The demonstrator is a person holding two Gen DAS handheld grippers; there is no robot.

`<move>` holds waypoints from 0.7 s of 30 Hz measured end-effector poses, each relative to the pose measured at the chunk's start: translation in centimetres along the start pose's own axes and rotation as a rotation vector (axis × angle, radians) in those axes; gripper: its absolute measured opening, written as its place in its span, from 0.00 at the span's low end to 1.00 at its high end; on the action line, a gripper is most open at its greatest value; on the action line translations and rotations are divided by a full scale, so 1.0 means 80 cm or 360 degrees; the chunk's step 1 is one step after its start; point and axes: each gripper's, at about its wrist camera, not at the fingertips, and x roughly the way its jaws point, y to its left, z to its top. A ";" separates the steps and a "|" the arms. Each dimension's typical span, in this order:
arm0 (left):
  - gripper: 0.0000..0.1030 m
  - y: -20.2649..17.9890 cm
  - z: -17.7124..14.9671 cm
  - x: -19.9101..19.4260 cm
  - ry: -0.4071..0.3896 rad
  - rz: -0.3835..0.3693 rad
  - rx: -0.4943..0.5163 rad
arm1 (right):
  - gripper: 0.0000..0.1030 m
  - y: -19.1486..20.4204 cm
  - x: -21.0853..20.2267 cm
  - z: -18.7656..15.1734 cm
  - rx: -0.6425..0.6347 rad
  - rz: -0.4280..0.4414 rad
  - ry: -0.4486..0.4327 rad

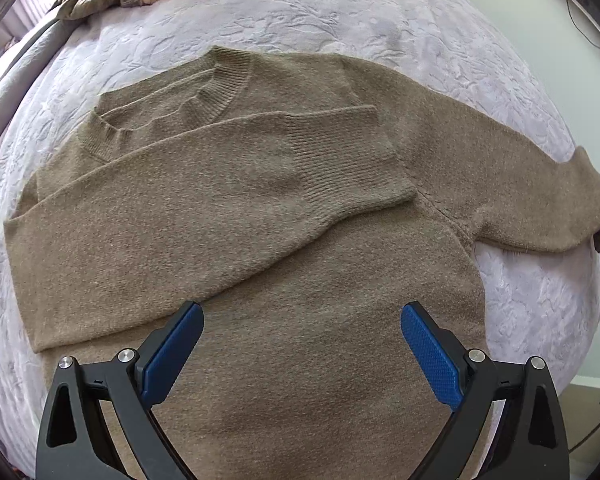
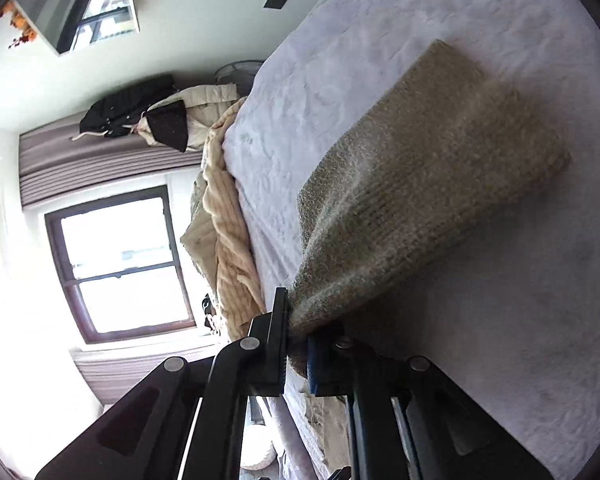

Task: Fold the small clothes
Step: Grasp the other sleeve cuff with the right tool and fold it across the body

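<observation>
Right gripper (image 2: 297,354) is pinched tight on the cuff of the brown knit sweater's (image 1: 260,220) sleeve (image 2: 420,184), lifted off the lavender bedspread (image 1: 340,20) near its right edge. Left gripper (image 1: 302,344) hangs spread and empty over the sweater's lower body. One sleeve lies folded across the chest. Bare bedspread surrounds the sweater; a crumpled cream blanket (image 2: 228,240) lines the far edge.

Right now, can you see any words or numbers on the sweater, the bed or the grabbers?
None: no words or numbers can be read anywhere.
The sweater shows no tag or print.
The bed cover bears only a pressed leaf pattern.
The left gripper and right gripper are unmarked.
</observation>
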 end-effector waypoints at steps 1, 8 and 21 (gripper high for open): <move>0.96 0.006 -0.002 -0.004 -0.0005 -0.0003 -0.0012 | 0.08 0.010 0.013 -0.006 -0.0022 0.0013 0.0029; 0.96 0.069 -0.019 -0.031 -0.0057 -0.0004 -0.0114 | 0.08 0.081 0.105 -0.073 -0.0298 0.0068 0.0349; 0.96 0.216 -0.069 -0.049 -0.0108 0.0076 -0.0487 | 0.08 0.120 0.319 -0.328 -0.0964 -0.0192 0.1156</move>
